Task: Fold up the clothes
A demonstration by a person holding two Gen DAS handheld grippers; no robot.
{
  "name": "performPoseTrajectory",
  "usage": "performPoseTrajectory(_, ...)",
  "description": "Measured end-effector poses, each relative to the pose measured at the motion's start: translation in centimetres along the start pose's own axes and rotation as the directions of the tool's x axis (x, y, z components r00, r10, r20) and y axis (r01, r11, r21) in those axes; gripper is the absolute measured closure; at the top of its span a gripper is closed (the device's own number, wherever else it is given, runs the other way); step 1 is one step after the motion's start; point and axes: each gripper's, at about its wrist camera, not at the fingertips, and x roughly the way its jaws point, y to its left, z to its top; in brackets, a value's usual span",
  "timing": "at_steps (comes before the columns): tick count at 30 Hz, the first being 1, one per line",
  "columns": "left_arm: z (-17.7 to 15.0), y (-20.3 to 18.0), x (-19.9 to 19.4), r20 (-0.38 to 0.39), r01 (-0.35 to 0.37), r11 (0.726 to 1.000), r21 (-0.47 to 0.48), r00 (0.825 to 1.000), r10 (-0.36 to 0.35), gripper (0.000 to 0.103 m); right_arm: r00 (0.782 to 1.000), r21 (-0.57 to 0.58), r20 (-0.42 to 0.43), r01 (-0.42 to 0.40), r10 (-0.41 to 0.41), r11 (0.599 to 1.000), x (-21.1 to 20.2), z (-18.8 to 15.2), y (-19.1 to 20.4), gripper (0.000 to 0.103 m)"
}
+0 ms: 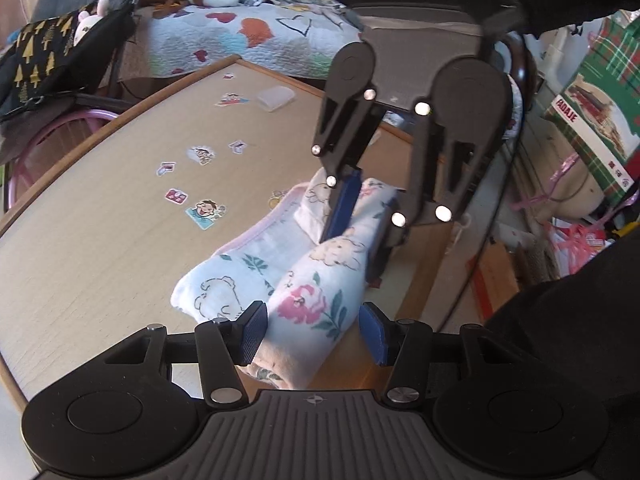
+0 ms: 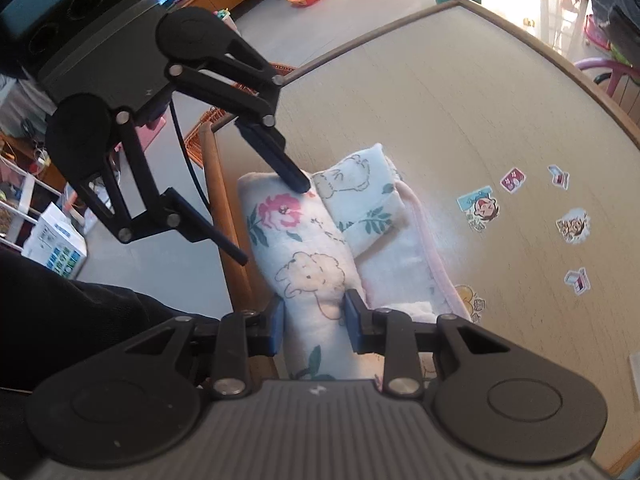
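The printed cloth (image 2: 308, 248), a soft piece with flowers and bears, lies folded into a thick roll at the near edge of the wooden table (image 2: 460, 112), low in the middle of both views. The right gripper (image 2: 314, 322) is clamped on one end of the roll. The left gripper (image 1: 312, 330) straddles the other end; its left pad touches the cloth, the right pad stands clear, so no firm grip shows. The step looks like gathering the folded bundle. Next, the left pads likely need to close so both ends lift or turn together.
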Motion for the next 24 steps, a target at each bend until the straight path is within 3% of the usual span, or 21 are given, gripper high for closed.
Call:
performPoseTrajectory(5,-0.3,-0.1,-0.1,-0.010,0.003,0.999,0.043,1.000,-0.003,0.051,0.999,0.032,-0.003,-0.032,0.032,0.999,0.2,0.4,-1.0,0.072)
performPoseTrajectory(10,0.2,-1.2,1.1,-0.057,-0.010,0.979,0.202,0.998,0.022,0.051,0.999,0.039,-0.003,-0.041,0.041,0.998,0.7,1.3,-1.8,0.072)
performPoseTrajectory(14,0.6,-1.3,2.2,-0.088,-0.038,0.959,0.280,0.994,0.065,0.057,1.000,0.044,0.006,-0.028,0.028,0.999,0.9,1.2,-1.7,0.072)
performPoseTrajectory(20,1.8,0.5,2.9,-0.105,-0.036,0.992,0.124,0.993,0.050,0.067,0.996,0.037,0.043,0.071,-0.073,0.997,0.3,0.3,0.0,0.068)
performPoseTrajectory(24,2.2,1.8,2.8,-0.111,-0.009,1.000,0.013,0.994,0.011,0.068,0.976,0.011,0.092,0.199,-0.199,0.980,-0.8,-0.7,2.4,0.066)
